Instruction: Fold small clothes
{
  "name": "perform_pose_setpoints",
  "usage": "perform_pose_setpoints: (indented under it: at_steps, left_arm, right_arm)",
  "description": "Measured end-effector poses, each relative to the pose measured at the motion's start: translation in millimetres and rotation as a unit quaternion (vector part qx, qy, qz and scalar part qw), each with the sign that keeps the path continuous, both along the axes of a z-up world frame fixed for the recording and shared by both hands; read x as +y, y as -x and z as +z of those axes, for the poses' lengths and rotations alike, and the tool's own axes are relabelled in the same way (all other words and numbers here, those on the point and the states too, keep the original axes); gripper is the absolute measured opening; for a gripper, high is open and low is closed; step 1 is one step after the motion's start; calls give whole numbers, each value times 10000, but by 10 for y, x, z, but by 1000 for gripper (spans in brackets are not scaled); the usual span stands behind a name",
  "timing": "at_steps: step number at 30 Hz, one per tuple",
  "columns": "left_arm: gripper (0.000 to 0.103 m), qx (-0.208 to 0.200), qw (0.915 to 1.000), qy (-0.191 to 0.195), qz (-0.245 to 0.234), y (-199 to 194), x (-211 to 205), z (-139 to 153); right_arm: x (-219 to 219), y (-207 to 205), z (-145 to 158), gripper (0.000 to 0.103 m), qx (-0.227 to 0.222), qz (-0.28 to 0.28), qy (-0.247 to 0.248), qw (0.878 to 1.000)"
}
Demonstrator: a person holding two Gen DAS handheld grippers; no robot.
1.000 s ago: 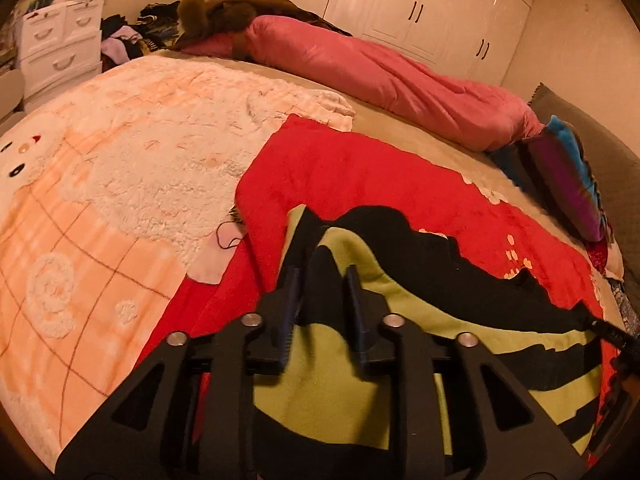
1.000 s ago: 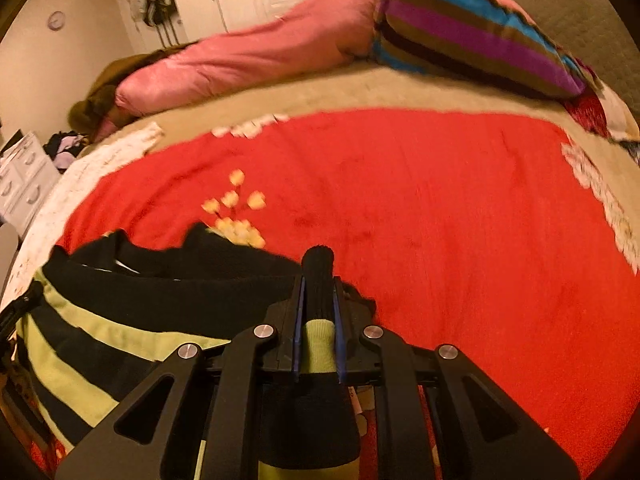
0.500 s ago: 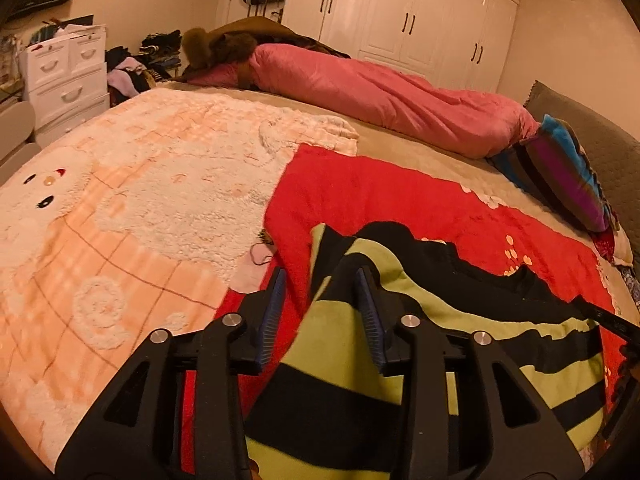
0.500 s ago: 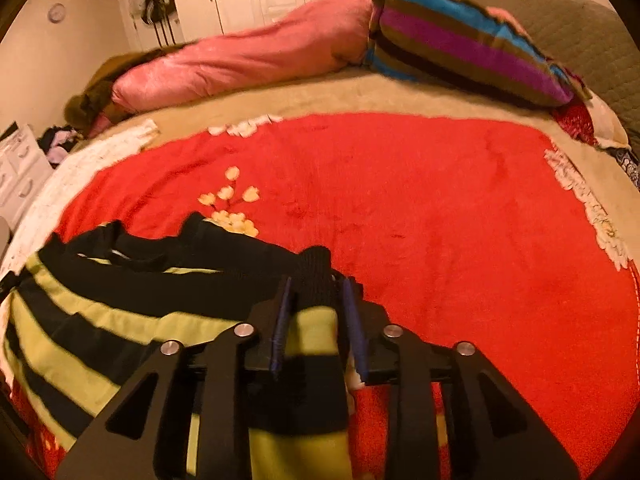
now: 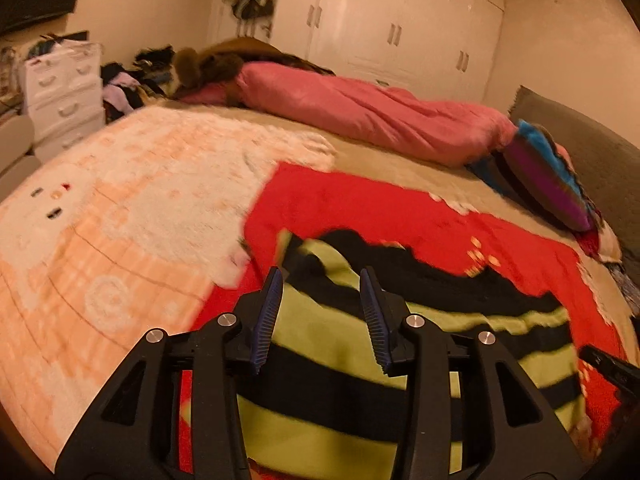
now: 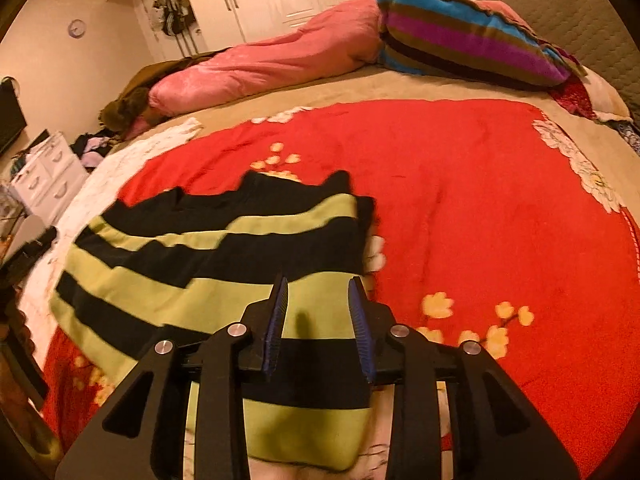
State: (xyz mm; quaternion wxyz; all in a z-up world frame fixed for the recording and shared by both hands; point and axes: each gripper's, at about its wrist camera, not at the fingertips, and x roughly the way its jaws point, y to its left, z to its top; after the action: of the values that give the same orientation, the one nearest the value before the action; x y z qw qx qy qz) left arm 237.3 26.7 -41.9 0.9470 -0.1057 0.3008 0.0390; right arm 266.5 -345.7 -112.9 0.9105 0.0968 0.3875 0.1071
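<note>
A small garment with black and lime-green stripes lies flat on a red blanket on the bed. It also shows in the right wrist view. My left gripper is open and empty, raised just above the garment's left edge. My right gripper is open and empty above the garment's right edge. The near part of the garment is hidden behind both grippers' bodies.
A peach and white fleece blanket covers the bed's left side. A pink duvet lies along the far edge, a striped pillow at the right. White drawers and wardrobes stand beyond the bed.
Both grippers were shut on the garment's edges a second ago. They have opened, let the garment go, and lifted back a little; the garment now lies flat.
</note>
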Motion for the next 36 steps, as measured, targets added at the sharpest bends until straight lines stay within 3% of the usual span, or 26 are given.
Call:
perform_pose_setpoints:
  at_steps: [3,7,11,14,17,19,21,30,36]
  left_arm:
    - [36,224,9991,-243,-278,34,-219,-70]
    - [45,457,9961,-485,-582,5,-442,-212]
    - [50,905,9908,-766,-651,-61,-523,-463]
    - [59,1071,9897,-703,-636,-67,-462,-546]
    - [60,1174,9901,-519,-568,-73,-358,-605]
    - [60,1183,9905,-433,-542,-75,-325,-620]
    - [61,1199,9903,-448,-543,-78,-317,-651]
    - [62,1147,9910,-408,-565,-66,-318,-657]
    - [65,1047,9925,-287,-562,-44,-309,-599]
  right_arm:
    - [147,22,51,38,-10,243,-62,9997]
    - [358,47,103,38,-105,534,42,9985]
    - [480,16,49,43,92,657,33,9978]
    - [496,-41,-52,44,326,590,133,9976]
    - [377,-123,-280,44,854,310,325,9953]
    - [283,-146,-392,37,1036,227,261,9940]
    - [217,-124,-435,32,1024,176,172,9944]
    - [203,-88,-453,32,1032,108,137,9945]
    - [161,-64,-358,47,1034,2,-134,9945]
